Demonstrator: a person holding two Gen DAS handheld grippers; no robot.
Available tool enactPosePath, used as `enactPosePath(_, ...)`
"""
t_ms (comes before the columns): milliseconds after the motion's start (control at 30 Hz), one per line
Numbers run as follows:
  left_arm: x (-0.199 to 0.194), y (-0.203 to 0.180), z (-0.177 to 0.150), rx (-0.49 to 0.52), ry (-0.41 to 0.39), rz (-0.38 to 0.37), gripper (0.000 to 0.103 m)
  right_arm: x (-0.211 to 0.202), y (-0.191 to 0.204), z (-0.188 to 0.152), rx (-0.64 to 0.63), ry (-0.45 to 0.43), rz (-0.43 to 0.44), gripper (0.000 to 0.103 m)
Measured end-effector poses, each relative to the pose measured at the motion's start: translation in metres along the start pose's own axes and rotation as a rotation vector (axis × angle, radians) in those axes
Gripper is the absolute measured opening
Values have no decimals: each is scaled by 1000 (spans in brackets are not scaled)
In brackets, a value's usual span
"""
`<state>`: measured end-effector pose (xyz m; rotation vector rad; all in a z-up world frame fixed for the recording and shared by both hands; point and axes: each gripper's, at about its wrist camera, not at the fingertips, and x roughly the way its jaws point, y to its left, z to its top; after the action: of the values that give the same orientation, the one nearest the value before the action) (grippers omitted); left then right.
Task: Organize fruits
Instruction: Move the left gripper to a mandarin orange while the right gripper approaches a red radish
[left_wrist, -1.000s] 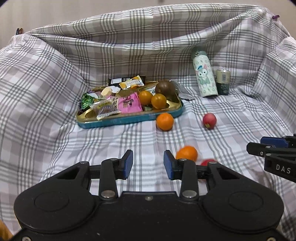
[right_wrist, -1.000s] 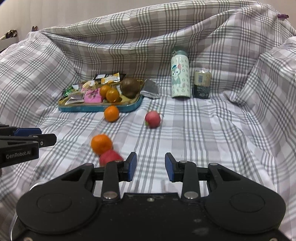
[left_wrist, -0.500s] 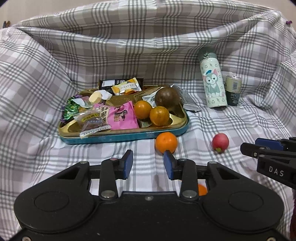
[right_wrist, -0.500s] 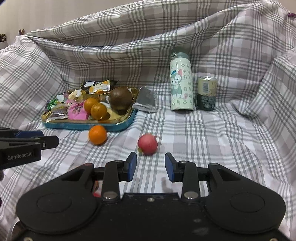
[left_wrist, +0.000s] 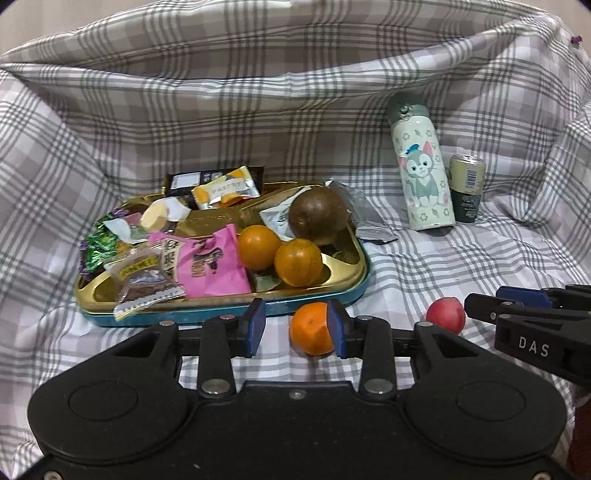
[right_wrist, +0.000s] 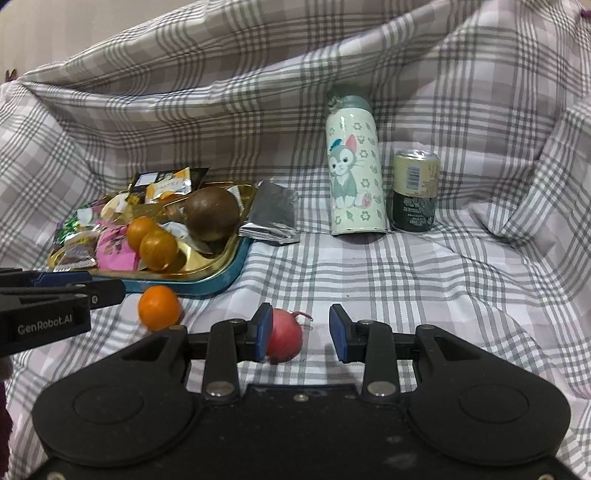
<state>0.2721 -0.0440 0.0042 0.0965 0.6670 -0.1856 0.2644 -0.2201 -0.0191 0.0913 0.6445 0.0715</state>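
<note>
A gold tray with a teal rim holds snack packets, two oranges and a brown round fruit. A loose orange lies on the cloth in front of the tray, between the fingers of my open left gripper, close to the right finger. A red fruit lies between the fingers of my open right gripper, against the left finger.
A cat-print bottle and a can stand at the back right. A silver packet lies beside the tray. Checked cloth covers the surface and rises in folds behind and at both sides.
Both grippers have moved forward toward the tray. The loose orange now lies between the left fingers and the red fruit between the right fingers. Another orange and red fruit have dropped out of view.
</note>
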Motion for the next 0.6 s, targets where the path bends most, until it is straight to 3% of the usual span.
enactPosePath(333, 5, -11, -4, 78, -20, -17, 46, 1, -1, -3, -8, -22, -16, 36)
enactPosePath(533, 22, -14, -7, 101, 35, -1, 47, 3, 1, 0, 6, -27, -5, 36)
enactPosePath(600, 26, -12, -8, 87, 44, 4, 53, 3, 0, 0, 4, -30, -8, 36)
